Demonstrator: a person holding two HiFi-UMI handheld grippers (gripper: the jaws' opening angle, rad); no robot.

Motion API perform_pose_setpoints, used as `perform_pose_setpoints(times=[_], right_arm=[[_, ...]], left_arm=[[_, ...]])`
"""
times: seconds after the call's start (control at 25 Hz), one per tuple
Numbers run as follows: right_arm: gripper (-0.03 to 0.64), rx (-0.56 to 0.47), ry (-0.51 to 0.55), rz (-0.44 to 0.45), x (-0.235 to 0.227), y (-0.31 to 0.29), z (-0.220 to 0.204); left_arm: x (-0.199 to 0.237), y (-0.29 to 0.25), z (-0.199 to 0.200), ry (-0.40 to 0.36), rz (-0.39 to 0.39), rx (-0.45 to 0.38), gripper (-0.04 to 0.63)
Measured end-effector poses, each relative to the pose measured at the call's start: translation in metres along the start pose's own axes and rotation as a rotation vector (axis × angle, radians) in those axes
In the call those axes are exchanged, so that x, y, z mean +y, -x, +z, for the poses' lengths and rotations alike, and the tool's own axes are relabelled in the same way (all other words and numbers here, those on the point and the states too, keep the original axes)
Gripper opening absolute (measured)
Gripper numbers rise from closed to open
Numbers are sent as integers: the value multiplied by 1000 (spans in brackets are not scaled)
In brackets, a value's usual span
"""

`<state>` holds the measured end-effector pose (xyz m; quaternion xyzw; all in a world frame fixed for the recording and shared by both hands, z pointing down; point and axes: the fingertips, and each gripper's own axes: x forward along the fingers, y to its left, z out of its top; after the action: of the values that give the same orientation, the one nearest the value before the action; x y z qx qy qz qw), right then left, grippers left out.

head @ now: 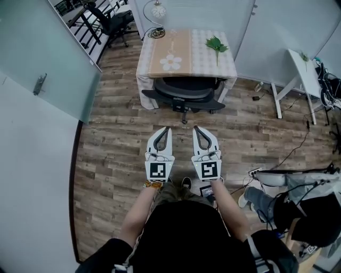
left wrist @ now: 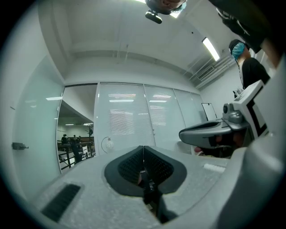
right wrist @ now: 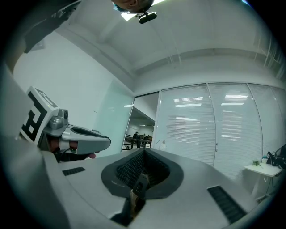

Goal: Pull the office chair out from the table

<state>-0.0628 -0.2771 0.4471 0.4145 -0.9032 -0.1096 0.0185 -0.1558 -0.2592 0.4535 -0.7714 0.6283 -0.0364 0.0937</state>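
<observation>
A black office chair is tucked under a small table with a beige and checked cloth, at the top middle of the head view. My left gripper and right gripper are held side by side, level, on the near side of the chair with bare floor between them and it. Both are shut with nothing between their jaws. In the left gripper view the left gripper has its pads pressed together; the right gripper looks the same in its own view. Neither gripper view shows the chair.
A green leaf sprig and a round clock lie on the table. A frosted glass wall with a handle runs along the left. A white side table, cables and a seated person are at the right. Another chair stands at the back left.
</observation>
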Motion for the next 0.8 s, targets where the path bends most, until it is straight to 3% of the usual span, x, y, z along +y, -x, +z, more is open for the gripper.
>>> perform_pose_setpoints(times=[0.32, 0.8], right_arm=[[6, 37, 18, 8, -13, -29, -19], [6, 74, 63, -12, -28, -79, -37]], left_arm=[[19, -30, -23, 24, 16, 28, 18], [51, -82, -47, -5, -61, 50, 18]])
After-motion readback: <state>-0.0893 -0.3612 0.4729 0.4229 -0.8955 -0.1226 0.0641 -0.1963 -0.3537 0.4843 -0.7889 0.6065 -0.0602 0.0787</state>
